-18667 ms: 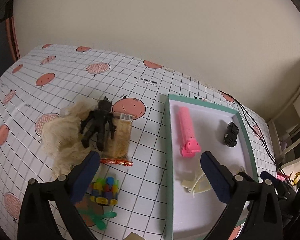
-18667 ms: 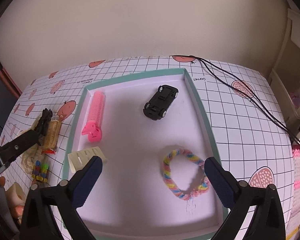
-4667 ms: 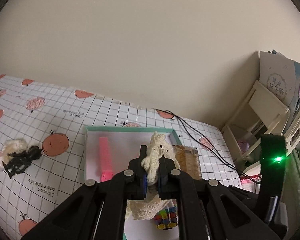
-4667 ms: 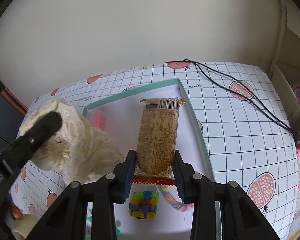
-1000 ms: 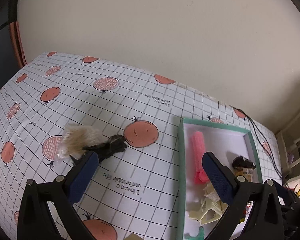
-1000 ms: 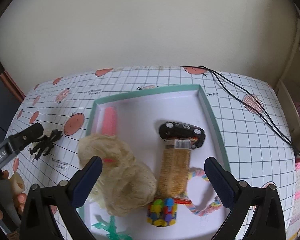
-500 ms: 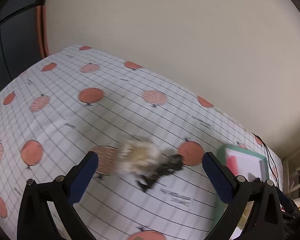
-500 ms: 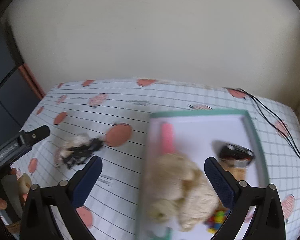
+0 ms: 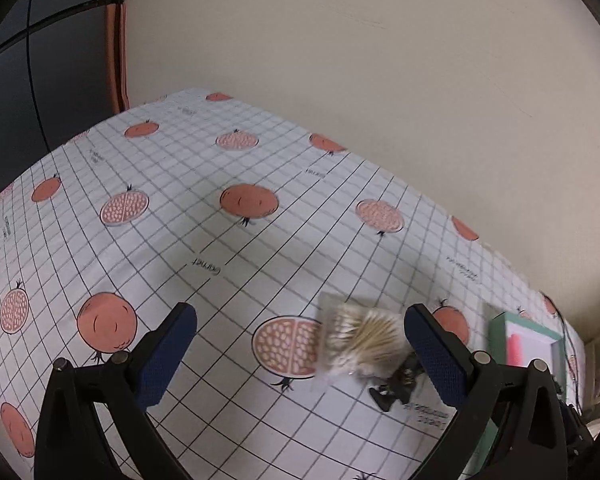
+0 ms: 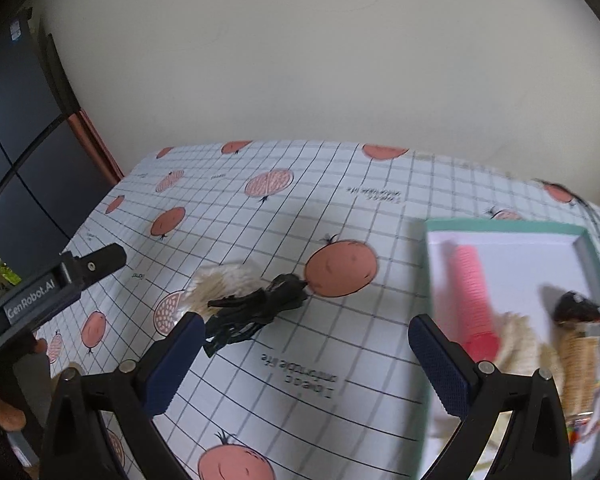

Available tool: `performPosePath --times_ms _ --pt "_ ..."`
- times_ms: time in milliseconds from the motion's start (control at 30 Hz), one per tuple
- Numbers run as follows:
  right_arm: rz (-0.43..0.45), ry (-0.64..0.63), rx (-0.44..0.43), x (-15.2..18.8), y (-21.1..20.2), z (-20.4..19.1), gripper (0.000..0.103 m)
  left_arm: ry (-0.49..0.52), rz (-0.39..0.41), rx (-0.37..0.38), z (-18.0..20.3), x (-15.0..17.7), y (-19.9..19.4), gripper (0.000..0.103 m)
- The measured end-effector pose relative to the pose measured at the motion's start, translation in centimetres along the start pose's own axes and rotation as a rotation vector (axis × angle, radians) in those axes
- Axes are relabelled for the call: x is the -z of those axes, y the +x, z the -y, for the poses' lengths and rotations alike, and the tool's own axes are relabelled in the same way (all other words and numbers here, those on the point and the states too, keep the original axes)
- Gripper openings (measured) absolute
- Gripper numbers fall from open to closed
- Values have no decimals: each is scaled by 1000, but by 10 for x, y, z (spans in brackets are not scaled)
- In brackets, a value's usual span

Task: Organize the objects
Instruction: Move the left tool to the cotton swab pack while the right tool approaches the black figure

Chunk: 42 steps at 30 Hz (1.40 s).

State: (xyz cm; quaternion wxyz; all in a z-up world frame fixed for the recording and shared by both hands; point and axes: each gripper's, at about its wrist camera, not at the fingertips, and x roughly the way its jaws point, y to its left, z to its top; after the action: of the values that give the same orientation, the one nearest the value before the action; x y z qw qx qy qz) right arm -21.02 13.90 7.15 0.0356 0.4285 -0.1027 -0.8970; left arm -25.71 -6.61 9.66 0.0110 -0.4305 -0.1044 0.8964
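A clear bag of cotton swabs point(image 9: 360, 340) lies on the pomegranate-print tablecloth, with a black toy figure point(image 9: 396, 386) touching its right side. My left gripper point(image 9: 300, 356) is open above the cloth, and the bag shows just inside its right finger. My right gripper point(image 10: 308, 364) is open too, with the black figure point(image 10: 256, 308) and swab bag point(image 10: 220, 284) beyond its left finger. The teal-rimmed tray point(image 10: 500, 226) at the right holds a pink roller point(image 10: 474, 300), cream lace point(image 10: 516, 344), a black toy car point(image 10: 576, 308) and a snack bar point(image 10: 580, 368).
The tablecloth point(image 9: 220, 264) runs to a cream wall at the back. A dark panel with an orange edge point(image 9: 114, 60) stands at the far left. In the right wrist view, the left tool's body point(image 10: 32, 300) and a hand point(image 10: 4, 412) sit at the left edge.
Both views have swung left, off the tray and toward the swab bag and black figure, which now look closer. Both grippers stay open.
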Motion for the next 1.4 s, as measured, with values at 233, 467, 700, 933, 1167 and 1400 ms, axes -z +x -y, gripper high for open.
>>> performPosePath --times_ms 233,467,700,933,1167,1400 --pt "-28 6 -16 6 33 -18 103 -64 -29 -42 -17 3 13 103" --pt "-46 0 -30 10 61 -38 100 -89 -34 -67 -24 5 16 103" --pt "-73 -9 14 15 71 -38 80 -68 -51 -50 -17 8 22 103" --pt "-98 24 25 15 67 -16 64 -32 -75 -22 -3 13 28 103" --pt "-120 27 22 16 62 -2 64 -7 -96 50 18 18 38 103" --pt "-135 15 36 20 54 9 64 34 -106 63 37 27 51 103"
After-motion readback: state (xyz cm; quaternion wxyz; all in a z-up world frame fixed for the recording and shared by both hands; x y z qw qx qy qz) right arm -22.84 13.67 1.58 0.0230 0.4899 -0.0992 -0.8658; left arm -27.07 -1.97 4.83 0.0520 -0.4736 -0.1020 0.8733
